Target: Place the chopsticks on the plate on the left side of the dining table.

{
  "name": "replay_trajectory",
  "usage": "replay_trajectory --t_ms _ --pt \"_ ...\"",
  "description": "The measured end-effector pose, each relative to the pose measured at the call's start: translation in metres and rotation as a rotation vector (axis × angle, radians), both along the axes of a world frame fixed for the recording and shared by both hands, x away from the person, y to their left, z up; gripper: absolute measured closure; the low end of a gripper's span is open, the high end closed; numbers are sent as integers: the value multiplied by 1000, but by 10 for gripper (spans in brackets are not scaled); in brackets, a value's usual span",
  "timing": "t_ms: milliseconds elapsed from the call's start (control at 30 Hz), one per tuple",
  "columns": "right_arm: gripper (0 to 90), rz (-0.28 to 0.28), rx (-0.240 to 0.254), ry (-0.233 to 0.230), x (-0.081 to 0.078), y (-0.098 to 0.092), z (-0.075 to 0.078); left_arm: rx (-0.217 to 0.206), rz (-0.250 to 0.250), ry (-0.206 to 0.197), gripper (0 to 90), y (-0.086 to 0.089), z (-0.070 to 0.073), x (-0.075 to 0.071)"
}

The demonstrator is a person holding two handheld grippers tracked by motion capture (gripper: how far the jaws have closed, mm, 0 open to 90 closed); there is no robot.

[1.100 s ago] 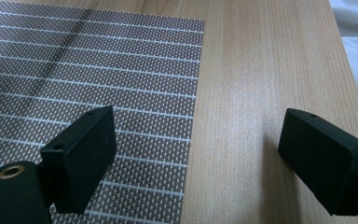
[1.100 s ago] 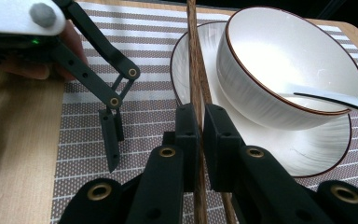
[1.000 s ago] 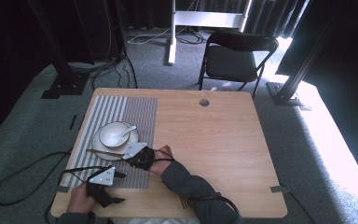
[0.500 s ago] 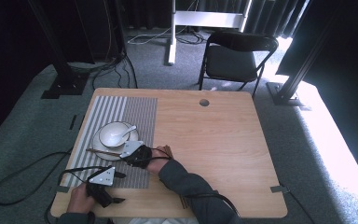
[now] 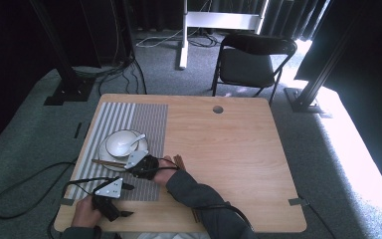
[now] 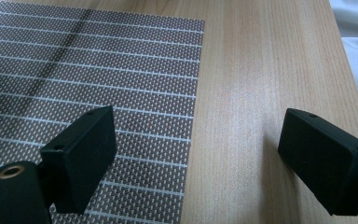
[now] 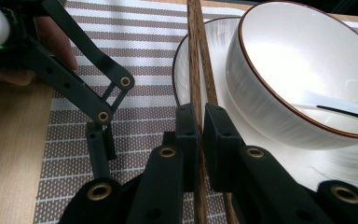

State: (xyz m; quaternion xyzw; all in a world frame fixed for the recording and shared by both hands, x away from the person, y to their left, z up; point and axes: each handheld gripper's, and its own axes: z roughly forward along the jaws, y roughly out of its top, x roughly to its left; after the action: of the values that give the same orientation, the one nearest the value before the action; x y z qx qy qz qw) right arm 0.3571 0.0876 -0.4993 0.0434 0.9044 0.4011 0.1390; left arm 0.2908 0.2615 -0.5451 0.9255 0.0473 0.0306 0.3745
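Right tongs [image 7: 200, 140]: clenched on the chopsticks [image 7: 196, 60].
Chopsticks: lying over the plate [image 7: 186, 74] rim, just beside the bowl [image 7: 279, 70].
Left tongs [image 6: 196, 154]: released, above the mat [image 6: 98, 70] edge and table [image 6: 261, 60].
Bowl: holds a spoon [image 5: 132, 143].

Daylight pours in from the right of the table [image 5: 229, 149], blowing out the floor there to white, while the left side of the room sinks into near black. The bowl [image 7: 307, 79] glares bright inside — its rim stays sharp, though the nearest black parts blur. Soft shadow stripes cross the placemat [image 6: 98, 70] diagonally.
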Motion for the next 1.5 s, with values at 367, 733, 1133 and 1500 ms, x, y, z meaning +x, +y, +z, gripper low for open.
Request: replay_trajectory --t_ms 367,733,1133,1500 --pt "845 1 -18 6 3 7 -5 4 -2 -3 116 0 0 0" --pt "845 -3 -22 9 4 12 -7 4 -2 -3 116 0 0 0" --pt "845 -5 -24 3 5 15 -8 2 0 -1 116 0 0 0" --pt "842 -7 -27 2 4 16 -9 2 -1 -2 116 0 0 0"
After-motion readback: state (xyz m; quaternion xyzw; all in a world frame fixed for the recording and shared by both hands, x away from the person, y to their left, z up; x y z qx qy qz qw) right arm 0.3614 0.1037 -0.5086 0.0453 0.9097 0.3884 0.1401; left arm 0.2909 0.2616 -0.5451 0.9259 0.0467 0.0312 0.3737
